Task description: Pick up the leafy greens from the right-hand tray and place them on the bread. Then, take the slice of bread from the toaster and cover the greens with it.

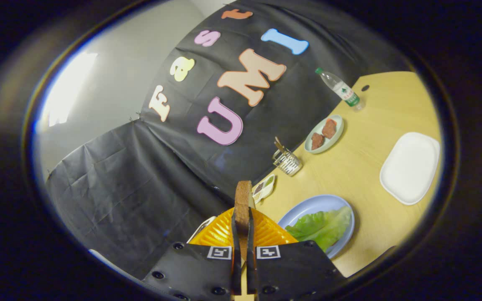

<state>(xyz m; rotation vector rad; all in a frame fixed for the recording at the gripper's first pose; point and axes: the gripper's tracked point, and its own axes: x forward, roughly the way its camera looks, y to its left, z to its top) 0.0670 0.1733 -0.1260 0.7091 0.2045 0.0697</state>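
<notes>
gripper (pixel 243 240) fingers clamp a brown bread slice (pixel 243 205) edge-on, seemingly upright, crust dark.

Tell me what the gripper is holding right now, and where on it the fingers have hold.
The gripper is shut on the slice of bread, held edge-on; both fingers pinch its flat faces at the lower end, the crusted top standing clear.

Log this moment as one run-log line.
claw: shut on bread slice, held upright | below: orange toaster | leafy greens on blue plate | white tray bare
</notes>
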